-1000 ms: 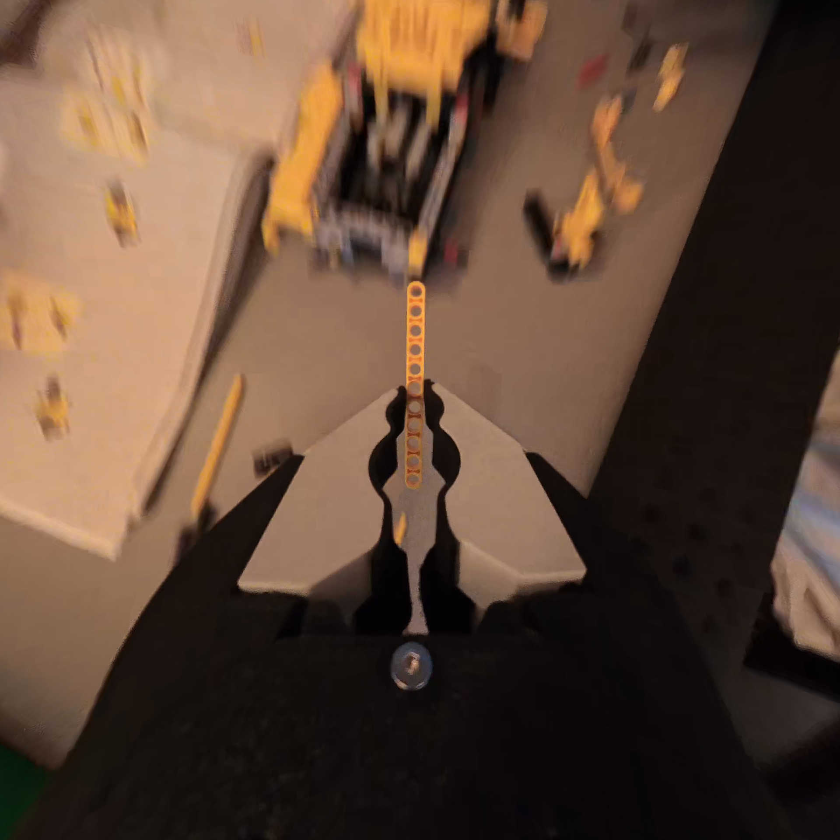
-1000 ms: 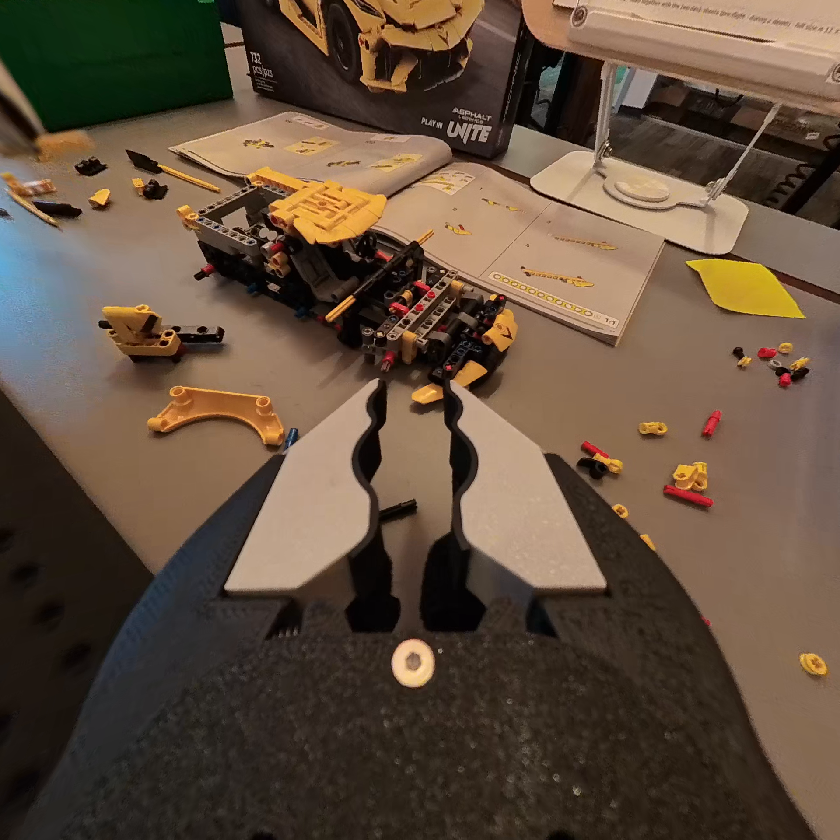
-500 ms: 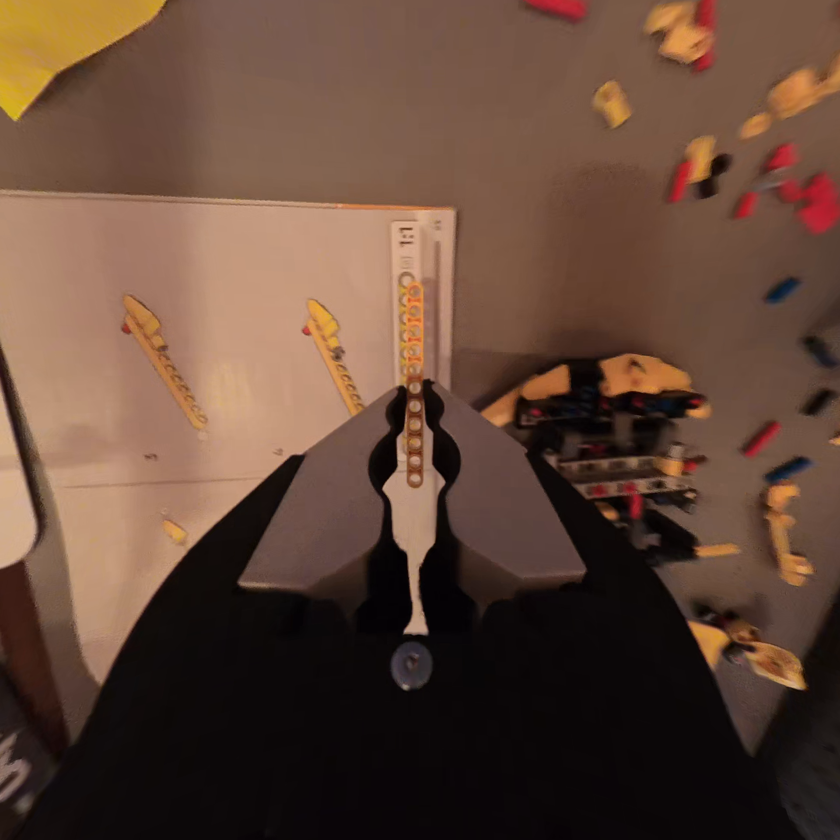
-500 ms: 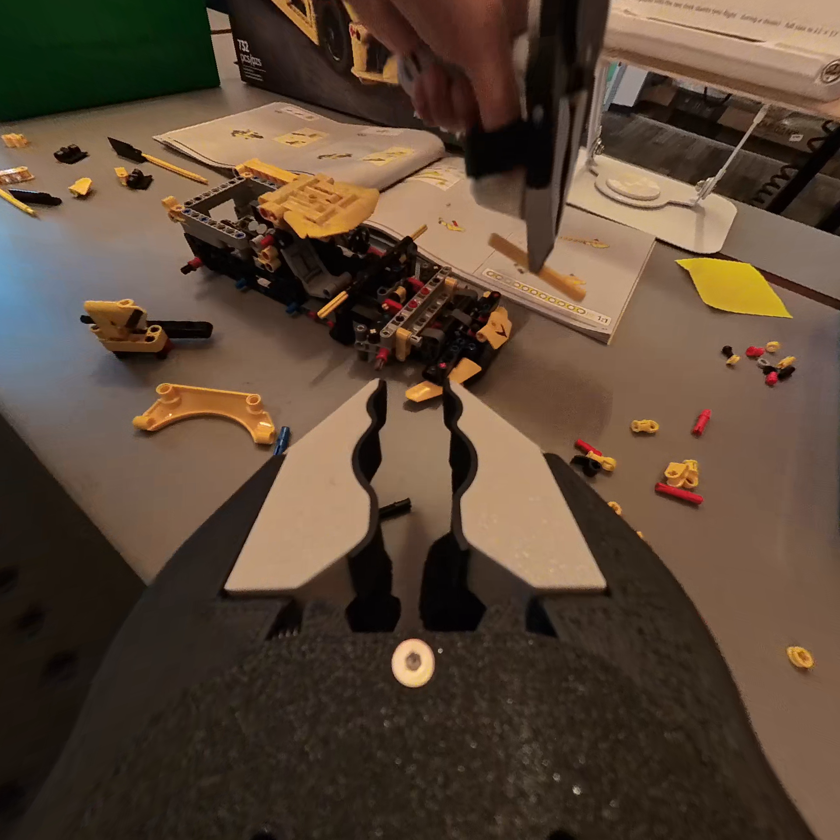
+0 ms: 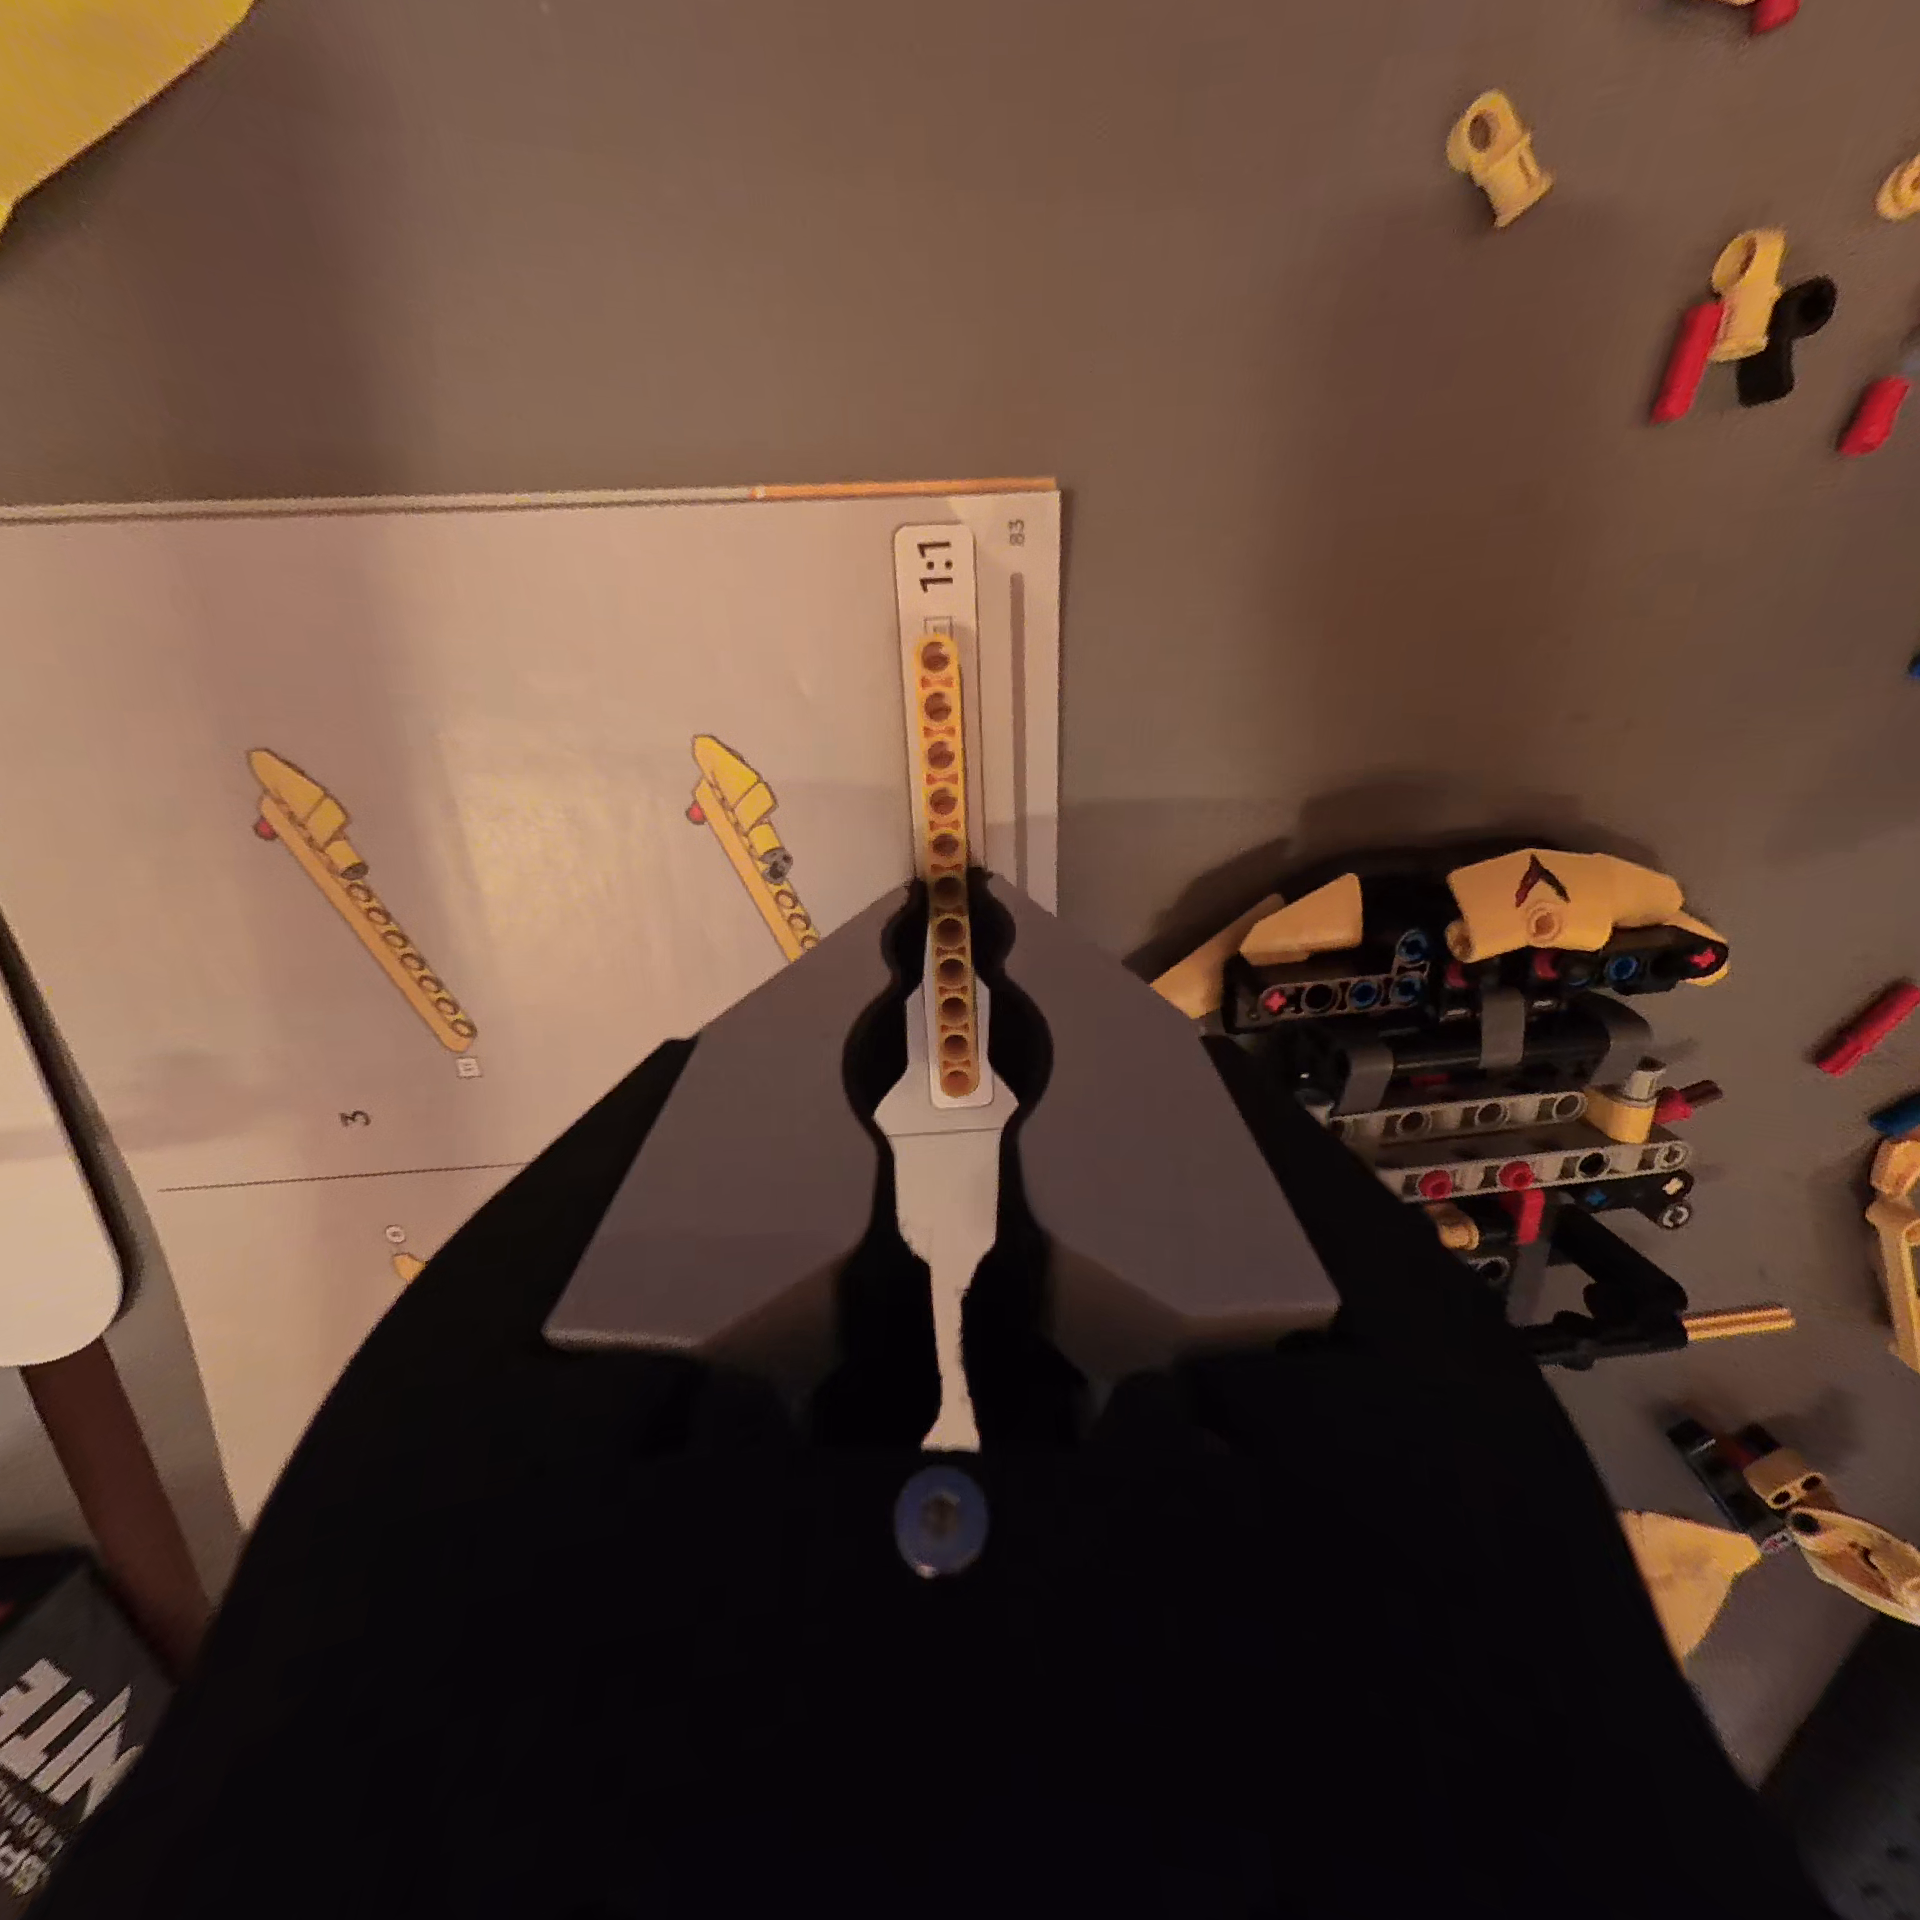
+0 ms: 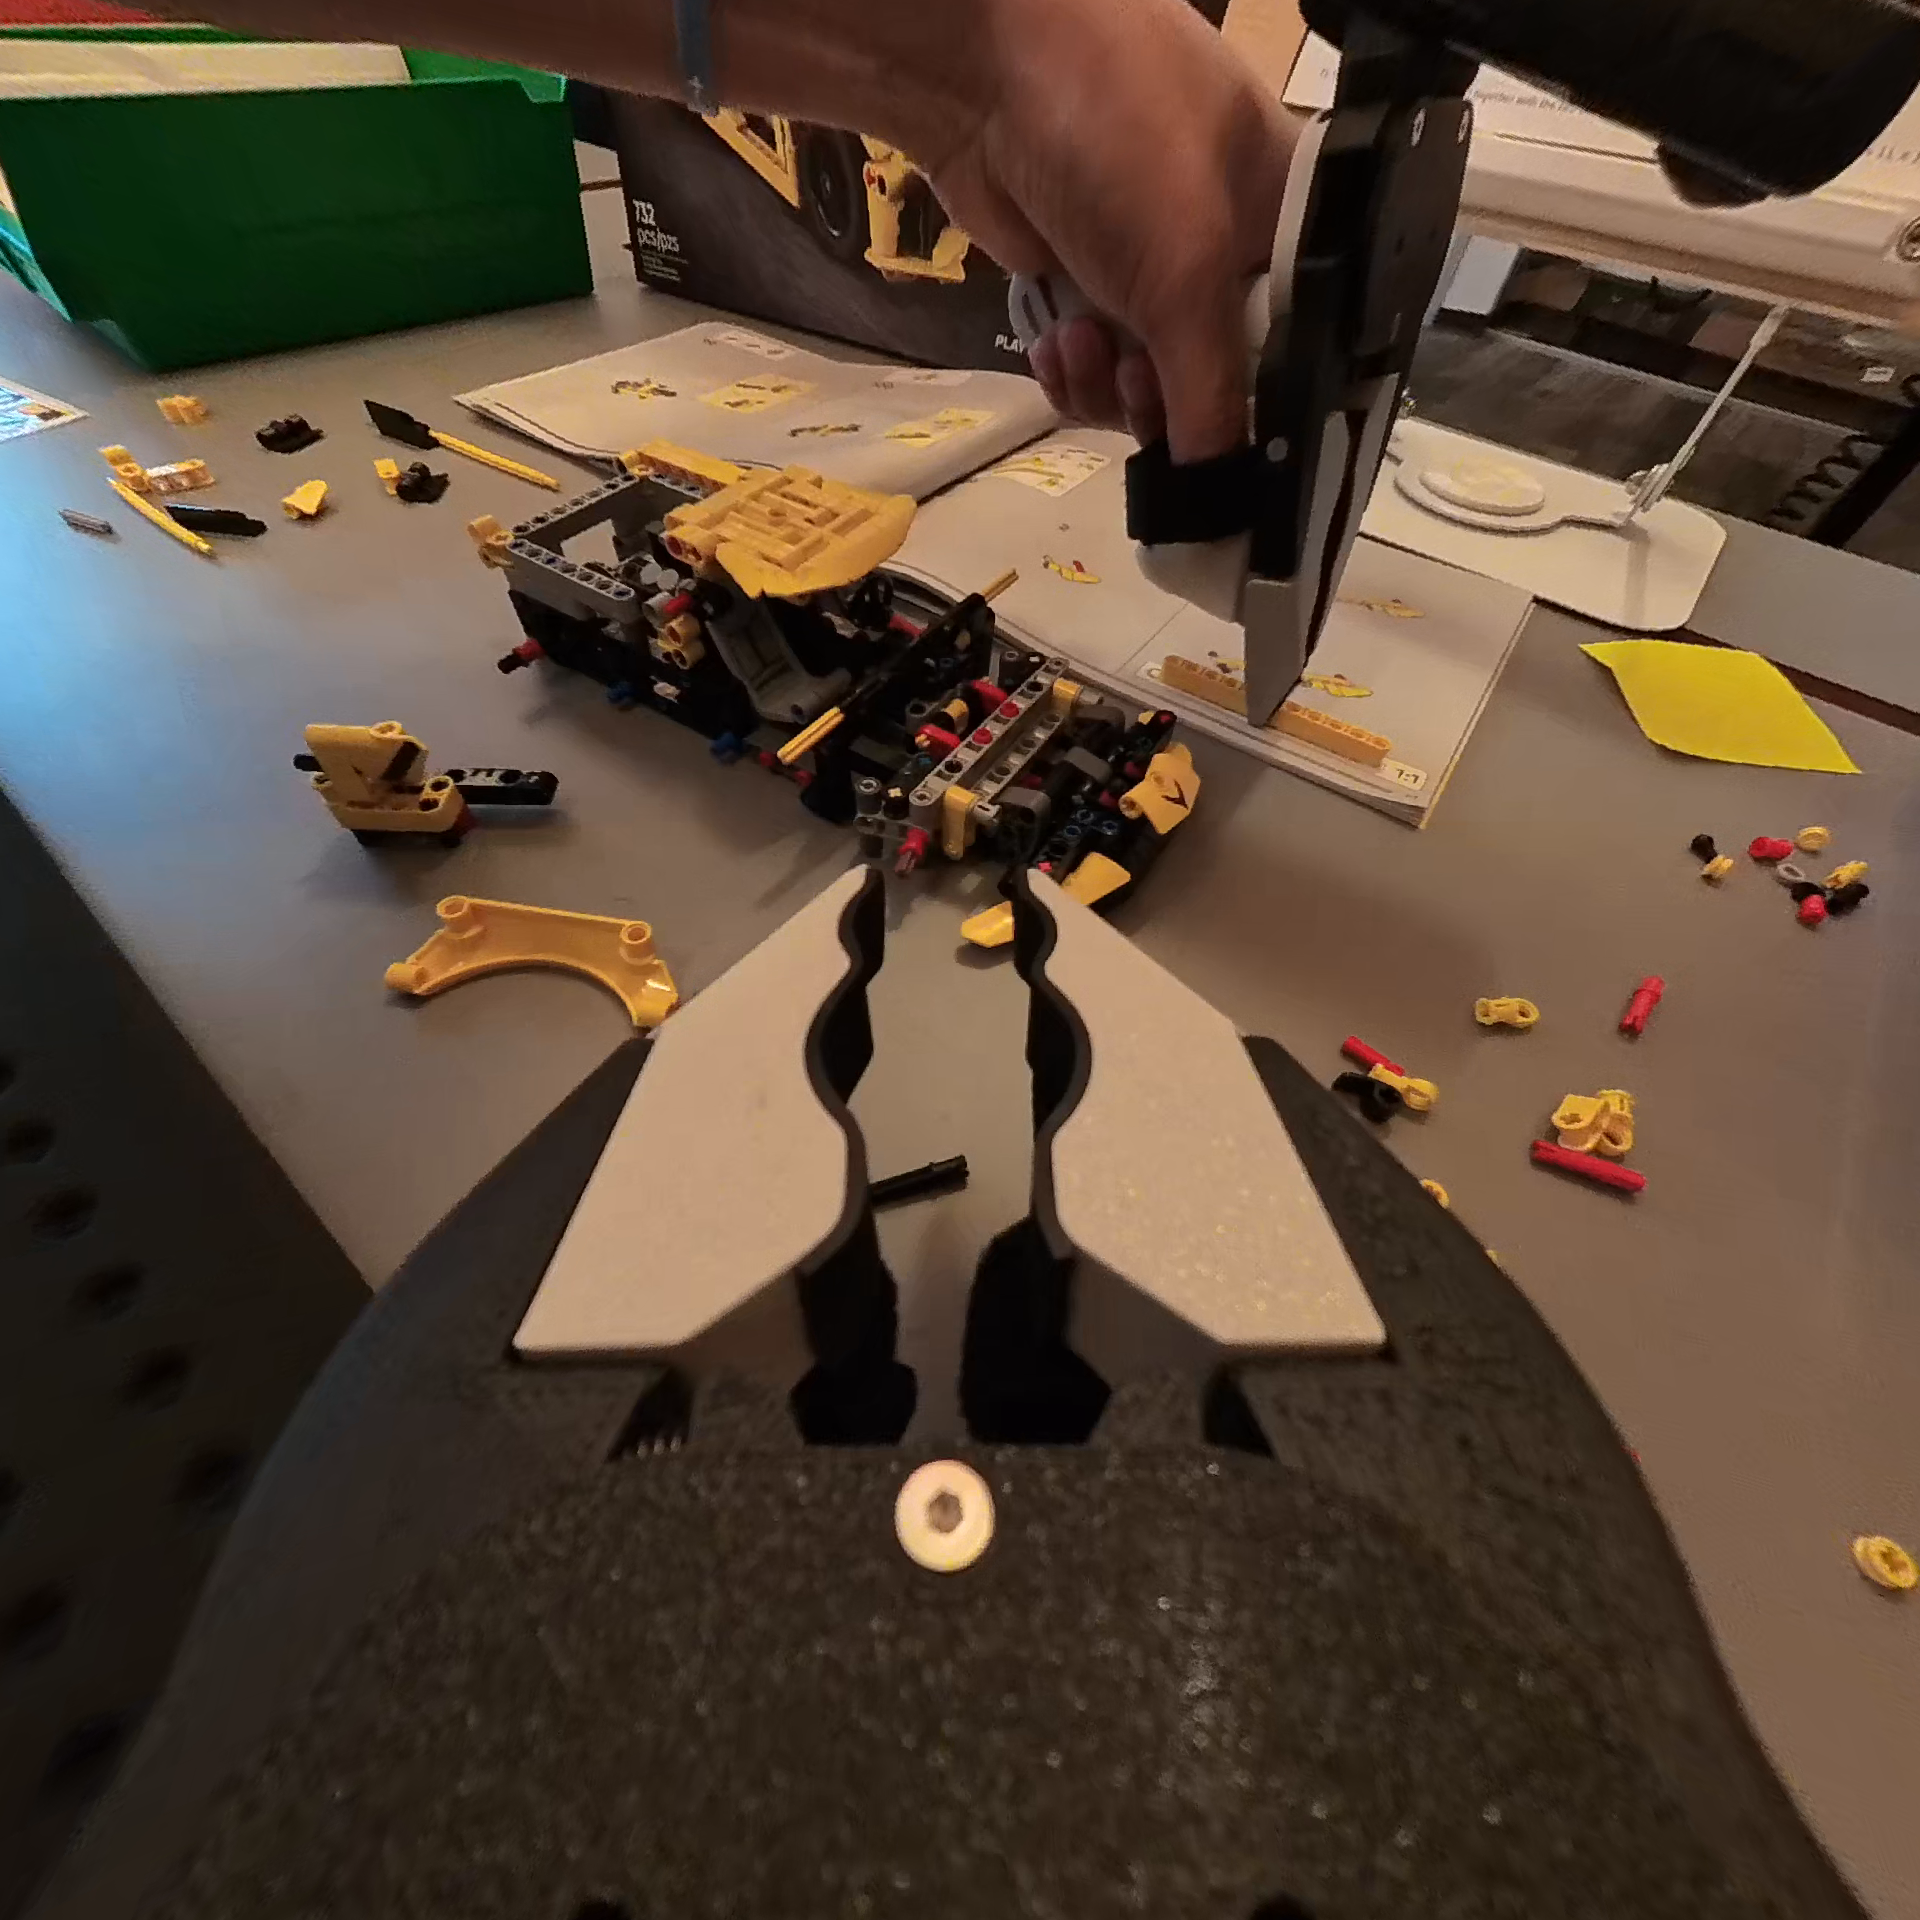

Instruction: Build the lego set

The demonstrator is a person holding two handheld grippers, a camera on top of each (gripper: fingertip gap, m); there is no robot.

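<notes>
**Yellow beam held against the open instruction booklet**

Grey table (image 6: 1351, 935) fills both views, strewn with small yellow, red and black pieces. Used as landmark: the instruction booklet (image 5: 520, 644), lying open on the table with printed drawings of yellow parts and small printed marks that are not repeated here.

The left tool (image 5: 948, 894) is clenched on a long yellow beam (image 5: 940, 769), a thin strip with a row of round holes. The beam lies along the booklet's right edge, directly over a printed strip of the same shape, and seems to touch the page. In the right wrist view a person's hand (image 6: 1101, 208) holds this tool point-down over the booklet's near corner.

Just right of the booklet sits the half-built car (image 5: 1455, 1060): a black and grey frame with yellow body panels and red and blue pins. A dark box (image 6: 790, 208) with a picture of a yellow car and printed lettering stands behind the booklet. A green bin (image 6: 291, 208) stands left of the box.

The right tool (image 6: 951, 883) hangs released, jaws apart with nothing between them, above the table in front of the car. A yellow curved arch piece (image 6: 530, 951) lies well left of the booklet.
</notes>
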